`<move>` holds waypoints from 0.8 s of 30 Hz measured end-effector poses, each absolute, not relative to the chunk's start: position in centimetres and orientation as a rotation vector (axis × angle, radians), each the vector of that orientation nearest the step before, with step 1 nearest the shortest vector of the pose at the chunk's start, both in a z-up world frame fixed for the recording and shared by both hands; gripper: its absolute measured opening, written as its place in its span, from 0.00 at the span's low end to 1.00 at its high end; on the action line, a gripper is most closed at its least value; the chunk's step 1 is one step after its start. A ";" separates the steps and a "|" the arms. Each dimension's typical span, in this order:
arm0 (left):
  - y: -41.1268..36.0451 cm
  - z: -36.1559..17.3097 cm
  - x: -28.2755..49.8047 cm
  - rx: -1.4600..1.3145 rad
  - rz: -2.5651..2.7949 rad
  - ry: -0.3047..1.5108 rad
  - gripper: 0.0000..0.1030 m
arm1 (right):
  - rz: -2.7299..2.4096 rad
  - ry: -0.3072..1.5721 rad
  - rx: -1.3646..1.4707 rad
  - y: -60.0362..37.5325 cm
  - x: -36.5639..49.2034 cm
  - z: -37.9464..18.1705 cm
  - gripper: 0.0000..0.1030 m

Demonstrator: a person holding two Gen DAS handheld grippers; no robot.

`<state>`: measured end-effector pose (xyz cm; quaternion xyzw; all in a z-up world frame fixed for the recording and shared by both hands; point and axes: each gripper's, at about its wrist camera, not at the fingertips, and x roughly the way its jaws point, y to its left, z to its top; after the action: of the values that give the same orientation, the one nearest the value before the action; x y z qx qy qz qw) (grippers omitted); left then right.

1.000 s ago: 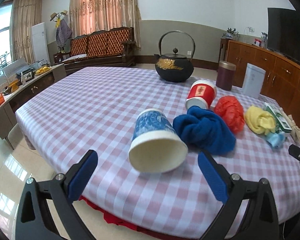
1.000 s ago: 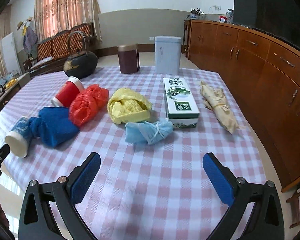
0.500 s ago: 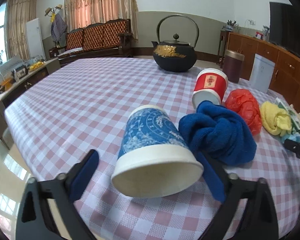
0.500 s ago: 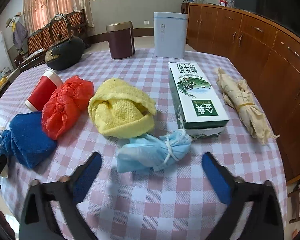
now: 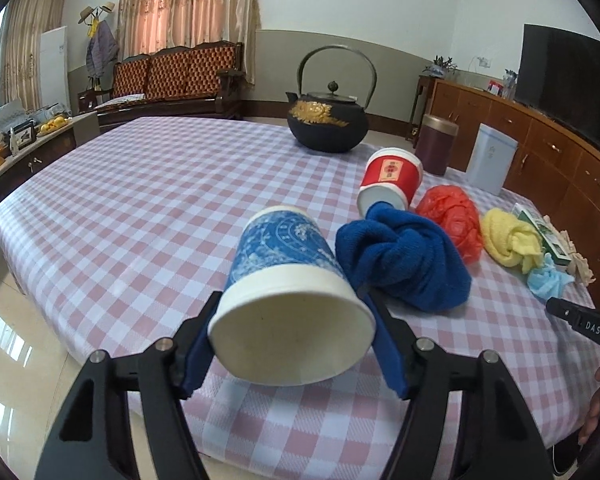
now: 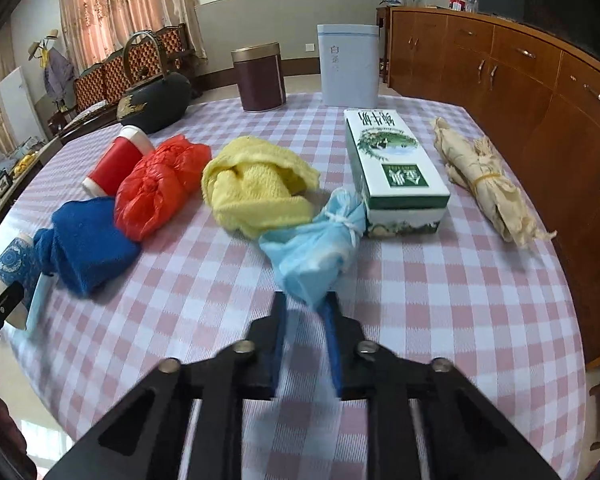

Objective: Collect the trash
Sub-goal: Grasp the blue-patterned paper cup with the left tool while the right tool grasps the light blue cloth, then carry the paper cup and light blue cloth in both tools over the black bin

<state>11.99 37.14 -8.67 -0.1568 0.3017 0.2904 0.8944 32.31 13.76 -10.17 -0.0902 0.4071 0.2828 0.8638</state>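
The left gripper (image 5: 294, 344) was closing on the blue paper cup (image 5: 288, 300), lying near the checked table's (image 5: 140, 208) near edge. The right gripper (image 6: 304, 316) clenched the blue mask bundle's (image 6: 316, 252) near tip, beside the green box (image 6: 392, 172).

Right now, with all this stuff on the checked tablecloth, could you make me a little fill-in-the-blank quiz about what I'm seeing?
1. The blue patterned paper cup lies on its ____.
2. The crumpled plastic bag between the blue towel and the yellow cloth is ____.
3. The black iron kettle carries ____ decoration.
4. The right gripper pinches the light blue ____.

Answers: side; red; gold; mask
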 end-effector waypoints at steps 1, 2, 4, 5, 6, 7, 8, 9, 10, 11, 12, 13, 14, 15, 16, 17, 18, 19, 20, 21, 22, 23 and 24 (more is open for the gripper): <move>37.1 -8.6 11.9 -0.324 0.601 0.625 0.68 | 0.598 0.847 -0.182 13.5 32.1 -10.0 0.03; 37.1 -8.5 11.9 -0.323 0.598 0.622 0.68 | 0.601 0.841 -0.175 13.3 31.9 -9.9 0.03; 36.9 -8.2 11.7 -0.319 0.594 0.615 0.68 | 0.612 0.826 -0.160 12.9 31.5 -9.5 0.02; 36.9 -8.1 11.6 -0.319 0.593 0.611 0.68 | 0.614 0.822 -0.158 12.9 31.4 -9.3 0.02; 36.8 -8.0 11.5 -0.321 0.592 0.607 0.68 | 0.617 0.818 -0.158 12.8 31.2 -9.2 0.02; 36.8 -7.8 11.4 -0.322 0.590 0.602 0.68 | 0.621 0.815 -0.156 12.8 31.1 -9.0 0.02; 36.7 -7.7 11.4 -0.322 0.589 0.600 0.68 | 0.622 0.809 -0.157 12.7 30.8 -8.8 0.02; 36.7 -7.7 11.3 -0.323 0.588 0.599 0.68 | 0.623 0.809 -0.156 12.7 30.8 -8.7 0.02; 36.6 -7.6 11.3 -0.324 0.585 0.598 0.68 | 0.626 0.812 -0.150 12.6 30.7 -8.6 0.02; 36.6 -7.6 11.2 -0.323 0.585 0.599 0.68 | 0.627 0.810 -0.152 12.5 30.6 -8.5 0.02; 36.6 -7.6 11.2 -0.323 0.584 0.599 0.68 | 0.628 0.809 -0.155 12.6 30.5 -8.5 0.02; 36.5 -7.6 11.1 -0.323 0.584 0.599 0.68 | 0.629 0.816 -0.158 12.6 30.5 -8.5 0.02; 36.5 -7.6 11.1 -0.322 0.586 0.600 0.68 | 0.633 0.842 -0.171 12.8 30.6 -8.8 0.02; 36.5 -7.6 11.1 -0.322 0.586 0.602 0.68 | 0.624 0.860 -0.200 13.1 30.6 -9.1 0.02; 36.5 -7.5 11.2 -0.324 0.584 0.602 0.68 | 0.601 0.851 -0.230 13.2 30.6 -9.2 0.06; 36.4 -7.4 11.1 -0.324 0.585 0.600 0.68 | 0.580 0.848 -0.254 13.5 30.5 -9.3 0.33; 36.4 -7.4 10.9 -0.323 0.585 0.597 0.68 | 0.577 0.855 -0.254 13.5 30.6 -9.4 0.58; 36.5 -7.3 11.0 -0.323 0.584 0.595 0.68 | 0.580 0.840 -0.241 13.6 30.6 -9.3 0.97; 36.5 -7.3 11.0 -0.322 0.584 0.596 0.68 | 0.569 0.808 -0.248 13.7 30.5 -9.0 0.99; 36.5 -7.3 11.0 -0.322 0.585 0.595 0.68 | 0.559 0.800 -0.265 13.9 30.6 -9.0 0.99; 36.7 -7.4 11.2 -0.321 0.584 0.598 0.68 | 0.561 0.810 -0.258 14.2 31.1 -8.9 0.98; 36.8 -7.5 11.4 -0.322 0.583 0.601 0.68 | 0.556 0.820 -0.245 14.3 31.5 -8.9 0.97; 36.9 -7.6 11.6 -0.323 0.582 0.606 0.68 | 0.541 0.835 -0.240 14.5 32.2 -9.0 0.95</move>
<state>11.57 36.94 -7.61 -0.1563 0.2929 0.2815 0.9003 32.20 14.47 -8.99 -0.1148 0.3994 0.2589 0.8719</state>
